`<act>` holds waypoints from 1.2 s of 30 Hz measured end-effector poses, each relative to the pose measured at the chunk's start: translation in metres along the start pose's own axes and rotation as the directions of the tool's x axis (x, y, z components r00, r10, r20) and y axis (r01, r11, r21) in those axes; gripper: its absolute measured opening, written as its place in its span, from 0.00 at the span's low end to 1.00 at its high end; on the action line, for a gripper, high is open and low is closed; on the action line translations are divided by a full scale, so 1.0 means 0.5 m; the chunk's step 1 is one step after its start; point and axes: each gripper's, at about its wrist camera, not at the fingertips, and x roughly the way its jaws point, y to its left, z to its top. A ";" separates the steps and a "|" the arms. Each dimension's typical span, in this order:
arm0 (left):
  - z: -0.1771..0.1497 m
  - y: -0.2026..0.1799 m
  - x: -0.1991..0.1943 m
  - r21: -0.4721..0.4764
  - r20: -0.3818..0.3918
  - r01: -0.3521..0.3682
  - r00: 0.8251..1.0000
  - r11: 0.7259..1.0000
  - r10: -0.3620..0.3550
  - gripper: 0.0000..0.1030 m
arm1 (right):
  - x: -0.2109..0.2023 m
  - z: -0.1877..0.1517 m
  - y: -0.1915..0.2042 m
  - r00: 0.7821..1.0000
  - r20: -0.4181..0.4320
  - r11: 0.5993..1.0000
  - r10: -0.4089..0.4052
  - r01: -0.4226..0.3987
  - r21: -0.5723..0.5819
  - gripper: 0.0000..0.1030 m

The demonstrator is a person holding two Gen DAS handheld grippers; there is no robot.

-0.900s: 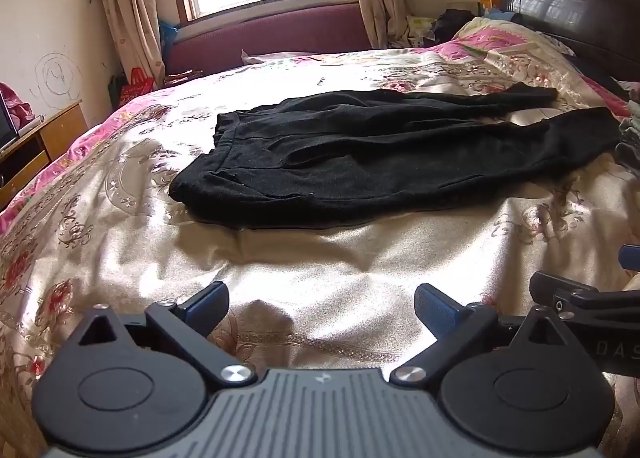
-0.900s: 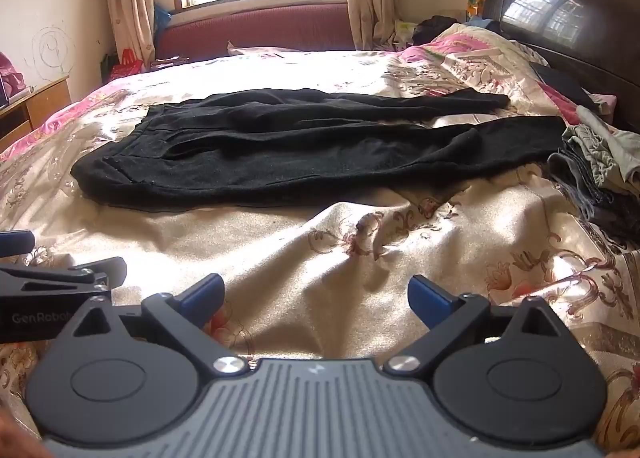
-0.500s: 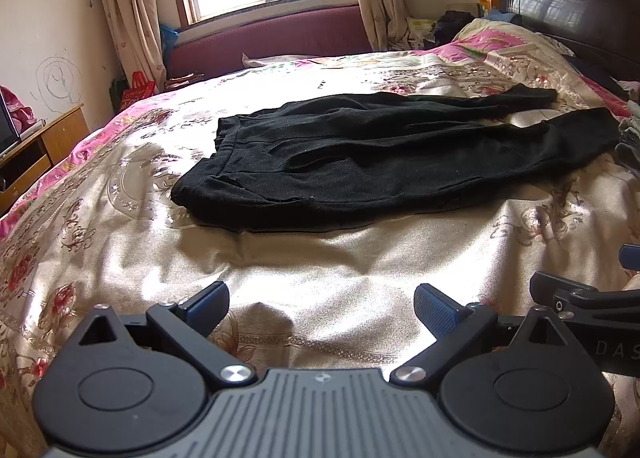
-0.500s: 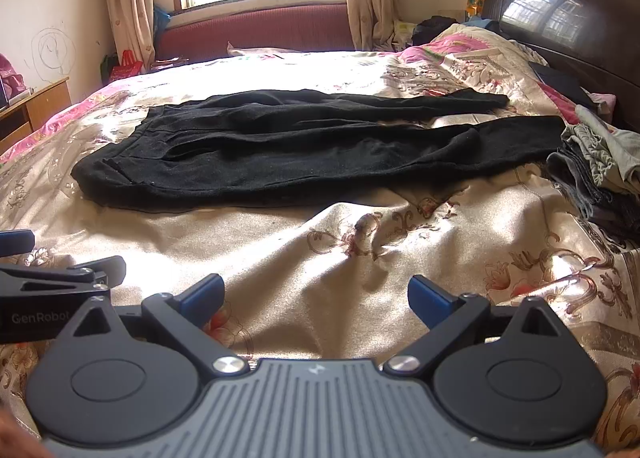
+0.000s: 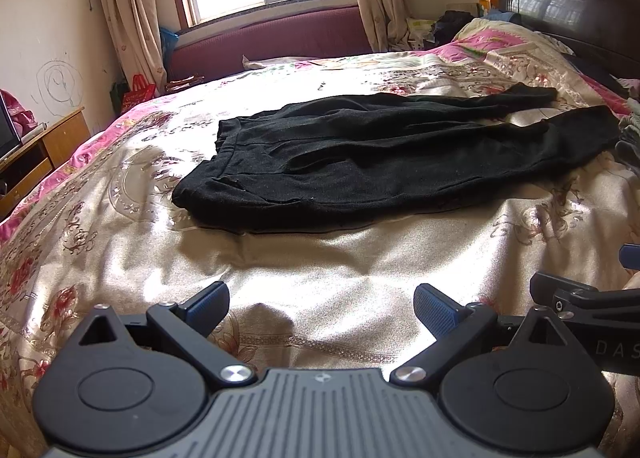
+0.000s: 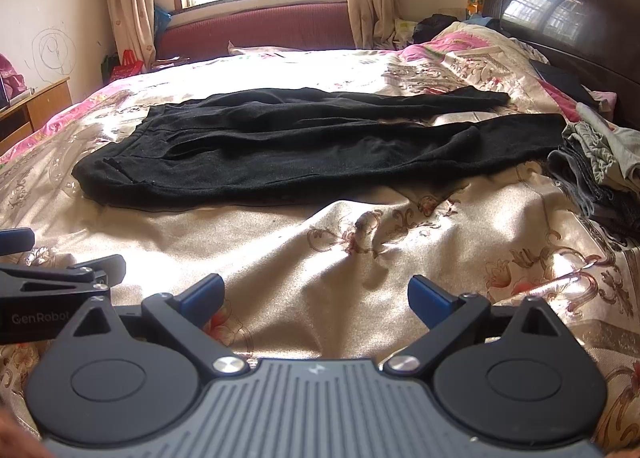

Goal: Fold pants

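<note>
a: status on the pants (image 5: 384,162)?
b: not started. lying flat on the bed (image 5: 304,290), waistband to the left, both legs running right toward the headboard (image 6: 568,18). legs side by side with a gap at the cuffs, no fold in yet.
a: grippers?
b: left gripper (image 5: 322,304) and right gripper (image 6: 316,296) both hover over bare bedspread on the near side of the pants. jaws spread wide on both, nothing between them, not touching the fabric.
a: what's left?
b: everything, by my read: bring one leg onto the other, then fold lengthwise.
a: room?
b: open bedspread in front and behind the pants, plenty to the left. right side is tight: pile of clothes (image 6: 600,162) sits just beside the near cuff. near edge of the pants is clean and reachable.
</note>
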 end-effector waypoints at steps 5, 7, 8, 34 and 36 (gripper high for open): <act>0.001 0.000 -0.002 0.002 0.001 -0.002 1.000 1.000 0.002 1.00 | 0.000 -0.001 -0.001 1.000 0.001 1.000 0.001 -0.001 0.000 0.95; 0.000 0.000 -0.002 0.002 0.001 -0.001 1.000 1.000 0.001 1.00 | 0.000 -0.001 -0.001 1.000 0.002 1.000 0.001 -0.001 0.001 0.95; 0.000 0.000 -0.002 0.002 0.001 -0.001 1.000 1.000 0.001 1.00 | 0.000 -0.001 -0.001 1.000 0.002 1.000 0.001 -0.001 0.001 0.95; -0.001 -0.004 -0.001 0.008 0.006 -0.004 1.000 1.000 0.004 1.00 | 0.002 -0.006 -0.001 0.998 0.057 1.000 0.013 -0.014 0.010 0.95; 0.000 -0.002 0.000 0.003 0.010 -0.004 1.000 1.000 0.004 1.00 | 0.004 -0.007 0.001 0.999 0.046 1.000 0.016 -0.017 0.005 0.95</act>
